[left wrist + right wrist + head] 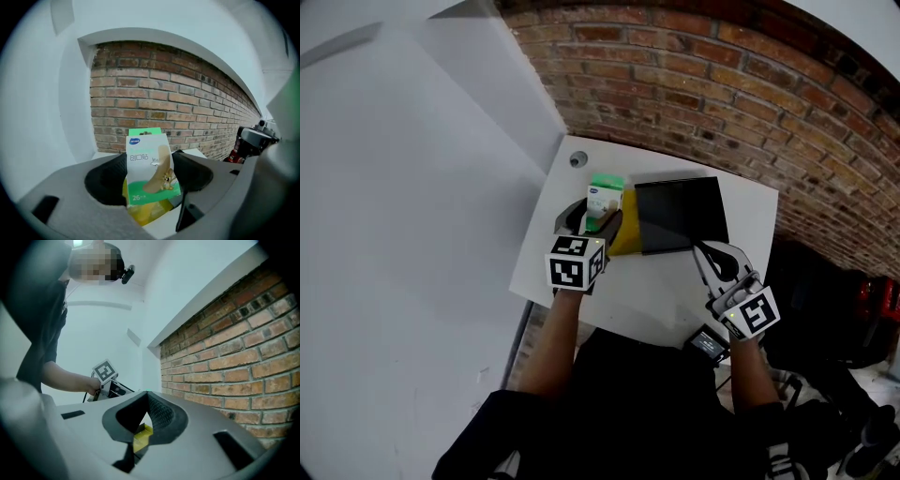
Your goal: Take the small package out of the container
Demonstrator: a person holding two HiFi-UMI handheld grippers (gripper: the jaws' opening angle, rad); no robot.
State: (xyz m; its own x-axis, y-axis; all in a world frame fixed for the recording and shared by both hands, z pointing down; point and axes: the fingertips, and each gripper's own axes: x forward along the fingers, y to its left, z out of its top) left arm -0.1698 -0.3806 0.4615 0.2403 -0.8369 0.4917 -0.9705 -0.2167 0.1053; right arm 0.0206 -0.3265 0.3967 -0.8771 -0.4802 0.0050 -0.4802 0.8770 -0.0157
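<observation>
The small package (pixel 605 199) (pixel 150 168), a white and green box of plasters, stands upright between the pads of my left gripper (pixel 598 217) (pixel 151 176), which is shut on its sides. Just under and behind it lies the yellow container (pixel 626 239) (pixel 143 213), with its black lid (pixel 680 214) open flat to the right. My right gripper (pixel 720 258) (pixel 143 427) hovers over the table's front right, its jaws meeting at the tips with nothing held. In the right gripper view a piece of the yellow container (pixel 142 438) shows below the jaws, and the left gripper (pixel 105 376) is seen at the left.
Everything sits on a small white table (pixel 656 291) with a round cable hole (pixel 577 159) at its far left corner. A brick wall (pixel 722 84) runs close behind the table, and a white wall (pixel 412 187) stands at the left. Dark bags (pixel 853 309) lie on the floor at the right.
</observation>
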